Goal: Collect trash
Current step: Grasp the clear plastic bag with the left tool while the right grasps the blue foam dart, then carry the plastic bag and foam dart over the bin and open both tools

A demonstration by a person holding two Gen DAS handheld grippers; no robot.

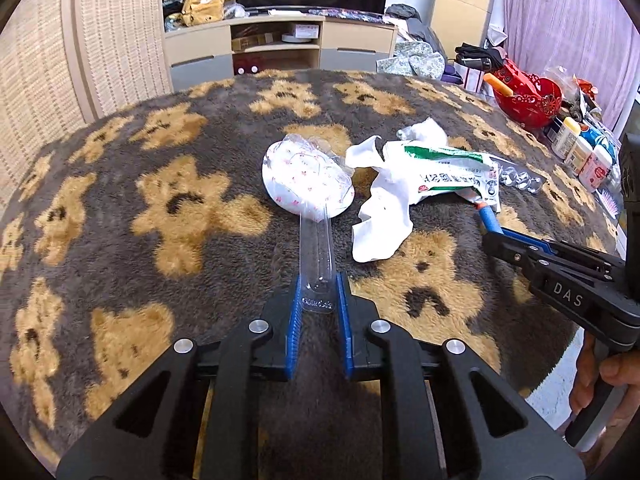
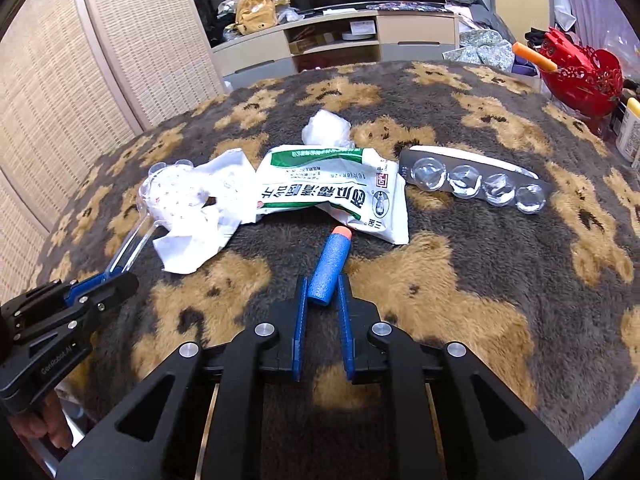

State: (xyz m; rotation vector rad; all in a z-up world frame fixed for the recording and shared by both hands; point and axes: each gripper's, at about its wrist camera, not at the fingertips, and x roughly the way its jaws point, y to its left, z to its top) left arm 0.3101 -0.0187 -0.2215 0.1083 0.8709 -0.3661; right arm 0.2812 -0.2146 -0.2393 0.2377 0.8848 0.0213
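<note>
On the bear-patterned blanket lies a clear plastic spoon-shaped package (image 1: 316, 248) with a white dotted round end (image 1: 304, 178). My left gripper (image 1: 318, 300) is shut on the handle end of this clear package. A blue foam dart (image 2: 328, 268) with an orange tip lies in front of my right gripper (image 2: 323, 298), which is shut on the dart's rear end. Between them lie crumpled white paper (image 1: 380, 216), a white and green packet (image 2: 332, 184), a wad of tissue (image 2: 326, 128) and a used blister pack (image 2: 476, 182).
A red openwork basket (image 2: 580, 76) with an orange dart stands at the back right, with bottles (image 1: 580, 148) beside it. A low TV cabinet (image 1: 280, 44) and woven panels (image 1: 80, 48) lie beyond the blanket. A person's hand (image 1: 600, 384) holds the right gripper's handle.
</note>
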